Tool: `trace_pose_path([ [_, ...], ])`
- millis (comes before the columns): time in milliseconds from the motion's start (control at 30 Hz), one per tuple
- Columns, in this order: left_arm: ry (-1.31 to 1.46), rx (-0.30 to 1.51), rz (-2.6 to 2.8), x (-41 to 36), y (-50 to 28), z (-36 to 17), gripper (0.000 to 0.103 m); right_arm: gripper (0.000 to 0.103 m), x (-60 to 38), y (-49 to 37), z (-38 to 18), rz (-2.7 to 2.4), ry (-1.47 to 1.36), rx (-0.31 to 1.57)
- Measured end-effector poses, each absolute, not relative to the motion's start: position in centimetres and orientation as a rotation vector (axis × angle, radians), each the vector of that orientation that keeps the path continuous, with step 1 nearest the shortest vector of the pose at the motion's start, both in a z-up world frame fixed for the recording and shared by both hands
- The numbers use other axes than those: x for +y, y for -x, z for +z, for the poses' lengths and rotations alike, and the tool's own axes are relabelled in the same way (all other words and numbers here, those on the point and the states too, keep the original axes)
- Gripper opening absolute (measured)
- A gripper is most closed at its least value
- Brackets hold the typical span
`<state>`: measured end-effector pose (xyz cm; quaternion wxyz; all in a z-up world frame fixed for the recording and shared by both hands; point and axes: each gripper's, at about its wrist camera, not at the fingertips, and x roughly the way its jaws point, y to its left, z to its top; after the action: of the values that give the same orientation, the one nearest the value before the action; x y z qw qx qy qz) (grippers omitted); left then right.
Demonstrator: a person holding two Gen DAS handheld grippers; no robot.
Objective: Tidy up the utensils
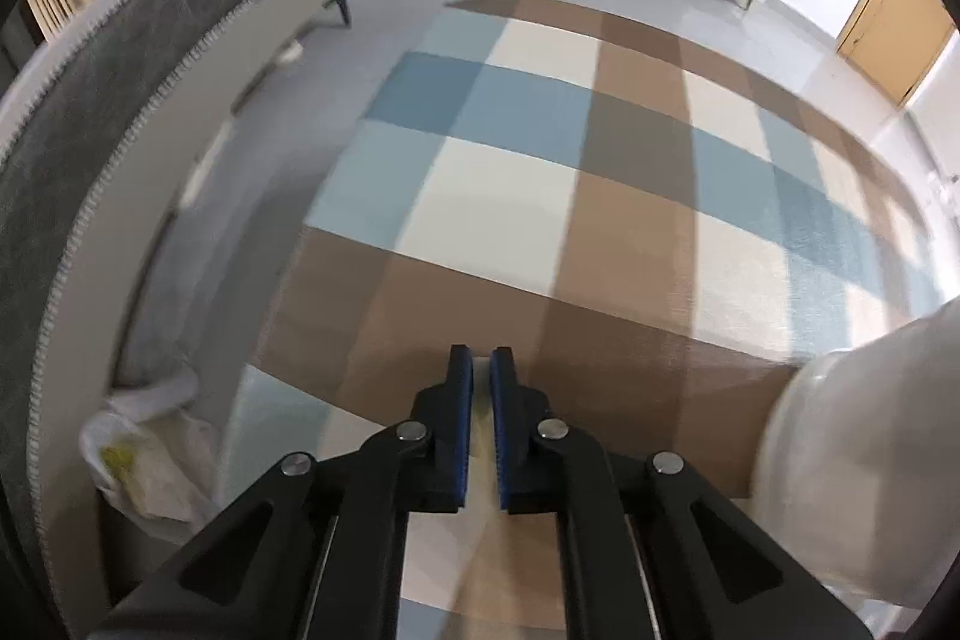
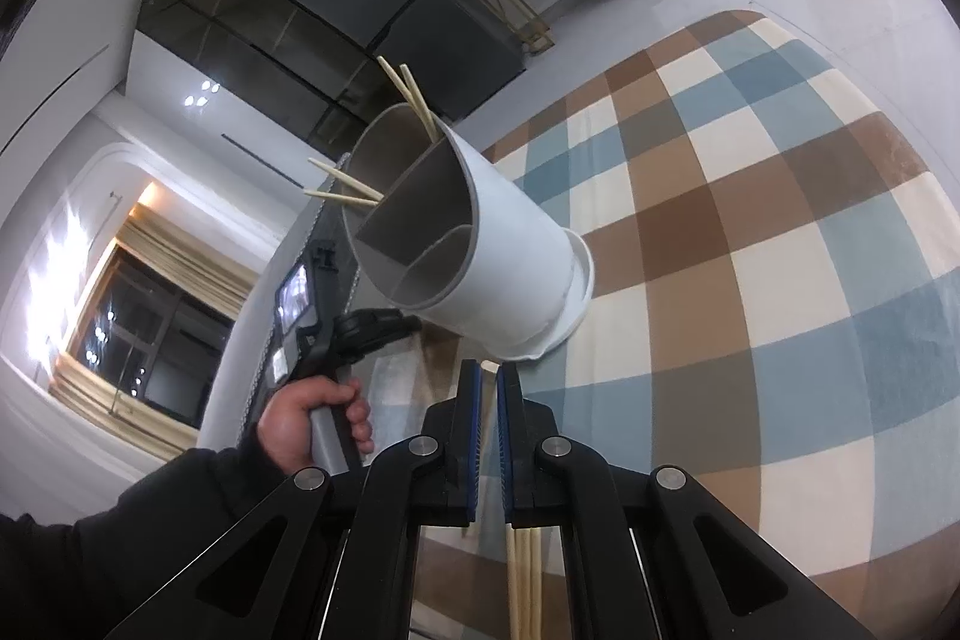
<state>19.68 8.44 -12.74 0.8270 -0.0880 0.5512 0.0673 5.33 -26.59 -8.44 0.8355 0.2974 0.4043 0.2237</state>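
Chopsticks [image 2: 491, 403] sit clamped between the right tongs [image 2: 489, 377], one tip showing at the pad ends and the shafts running back under the frame. Just ahead and above those tongs stands the holder [image 2: 510, 250], a white divided cylinder, seen tilted with its mouth toward the upper left. Two chopstick pairs [image 2: 414, 97] already poke from its far compartments. To the left, a hand [image 2: 312, 421] grips the left tongs' handle beside the holder.

In the left wrist view, the left tongs [image 1: 481, 364] are together with nothing visible between the pads, over a checked rug [image 1: 600, 196].

For a clean drop, I would raise the right tongs above the rim, aim the tips into one compartment, lower until they pass the divider, then release. The left tongs could steady the wall so the holder does not tip.
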Motion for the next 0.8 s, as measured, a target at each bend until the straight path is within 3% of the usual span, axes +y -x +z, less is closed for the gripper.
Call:
trace_pose_path([
  [100, 0.229, 1.165, 0.113, 8.7, -19.0, -11.9, 0.002, 0.000, -26.9, -5.4, -8.3, 0.466, -0.639, 0.845],
  [367, 0.267, 1.080, 0.038, 7.5, -13.7, -7.4, 0.002, 0.000, -26.5, -4.7, -7.6, 0.442, -0.572, 0.825],
  [633, 0.335, 0.955, -0.059, 7.0, -8.8, -2.7, 0.002, 0.003, -27.8, -4.1, -9.5, 0.325, -0.606, 0.920],
  [667, 0.336, 0.944, -0.074, 6.8, -8.3, -2.4, 0.002, 0.005, -28.1, -4.1, -10.0, 0.314, -0.628, 0.944],
  [767, 0.315, 0.919, -0.108, 6.3, -7.6, -2.0, 0.002, 0.024, -28.7, -4.7, -11.6, 0.259, -0.676, 1.022],
  [800, 0.304, 0.912, -0.121, 6.1, -7.4, -2.0, 0.002, 0.025, -28.8, -4.9, -12.1, 0.248, -0.697, 1.049],
])
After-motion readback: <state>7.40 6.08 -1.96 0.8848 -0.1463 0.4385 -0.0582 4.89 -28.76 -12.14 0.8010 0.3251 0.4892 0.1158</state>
